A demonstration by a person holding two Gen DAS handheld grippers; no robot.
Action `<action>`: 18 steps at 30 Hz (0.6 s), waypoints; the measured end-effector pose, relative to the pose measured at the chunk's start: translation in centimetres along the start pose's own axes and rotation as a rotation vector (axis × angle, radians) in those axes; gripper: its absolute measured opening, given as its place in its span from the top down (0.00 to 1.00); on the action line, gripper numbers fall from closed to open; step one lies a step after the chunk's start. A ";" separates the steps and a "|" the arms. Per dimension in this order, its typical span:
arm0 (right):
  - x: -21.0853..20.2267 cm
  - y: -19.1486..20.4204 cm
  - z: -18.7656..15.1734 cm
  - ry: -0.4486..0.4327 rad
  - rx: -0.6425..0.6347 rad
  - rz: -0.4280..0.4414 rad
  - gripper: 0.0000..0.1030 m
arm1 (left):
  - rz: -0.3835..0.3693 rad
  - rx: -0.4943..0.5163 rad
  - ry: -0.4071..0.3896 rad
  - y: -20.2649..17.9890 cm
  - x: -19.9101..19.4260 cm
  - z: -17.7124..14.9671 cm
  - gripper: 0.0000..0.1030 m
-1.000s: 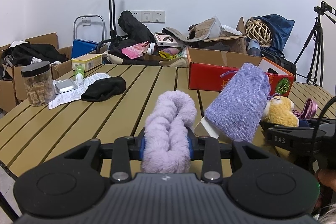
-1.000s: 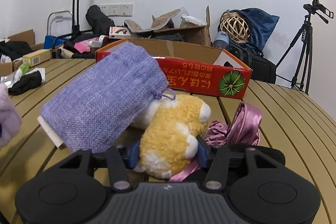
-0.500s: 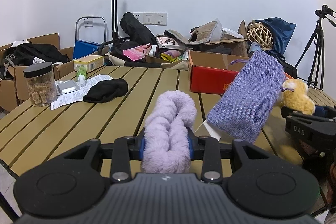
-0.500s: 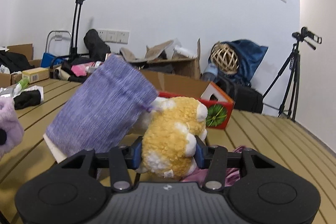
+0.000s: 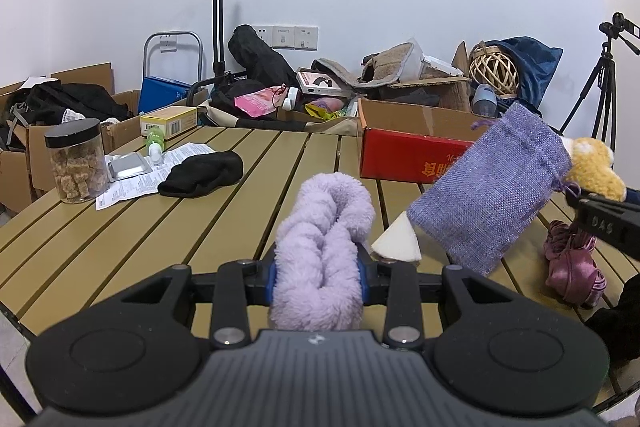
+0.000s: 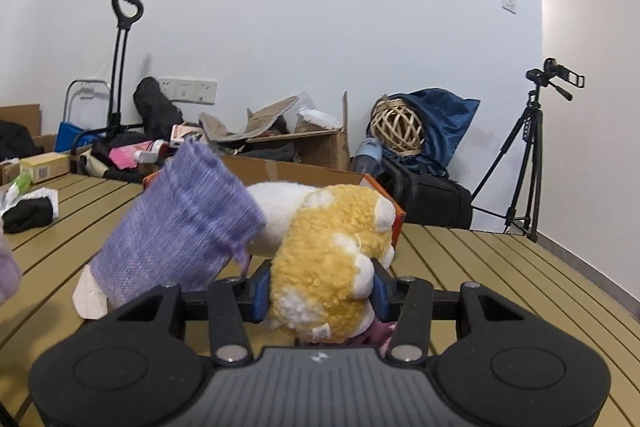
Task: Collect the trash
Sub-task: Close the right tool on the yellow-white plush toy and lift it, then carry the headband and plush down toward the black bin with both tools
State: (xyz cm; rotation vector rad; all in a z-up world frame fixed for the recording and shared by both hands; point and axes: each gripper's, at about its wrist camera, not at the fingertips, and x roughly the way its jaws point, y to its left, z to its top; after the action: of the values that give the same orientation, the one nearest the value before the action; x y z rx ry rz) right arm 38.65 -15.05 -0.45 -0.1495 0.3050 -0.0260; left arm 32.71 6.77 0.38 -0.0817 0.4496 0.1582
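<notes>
My left gripper (image 5: 319,273) is shut on a fluffy lilac roll (image 5: 324,247) held low over the slatted wooden table (image 5: 160,227). My right gripper (image 6: 319,293) is shut on a yellow and white plush toy (image 6: 332,259), lifted off the table. A purple woven drawstring pouch (image 6: 180,219) hangs from the plush by its cord, tilted, with a white card (image 6: 90,293) under its lower end. In the left wrist view the pouch (image 5: 492,187) and plush (image 5: 592,167) hang at the right. A crumpled pink ribbon (image 5: 572,263) lies on the table below them.
An open red cardboard box (image 5: 400,155) stands on the table behind the pouch. At the left lie a black cloth (image 5: 204,173), a paper sheet (image 5: 136,183), a foil pack (image 5: 128,165), a small bottle (image 5: 154,143) and a jar (image 5: 76,167). A tripod (image 6: 520,155) and clutter line the wall.
My right gripper has risen and tipped up with the plush, lifting the pouch off the table and away from the pink ribbon. The left gripper and lilac roll stayed still.
</notes>
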 end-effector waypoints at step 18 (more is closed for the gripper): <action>-3.3 -3.3 0.8 -0.067 0.047 0.000 0.55 | -0.039 0.000 -0.006 -0.3 -0.7 0.1 0.66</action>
State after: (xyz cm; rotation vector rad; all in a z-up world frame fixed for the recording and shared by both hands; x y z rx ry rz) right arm 35.76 -18.01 1.77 -0.1036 0.2369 -0.0276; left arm 32.23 6.41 0.78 -0.0898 0.4413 0.1204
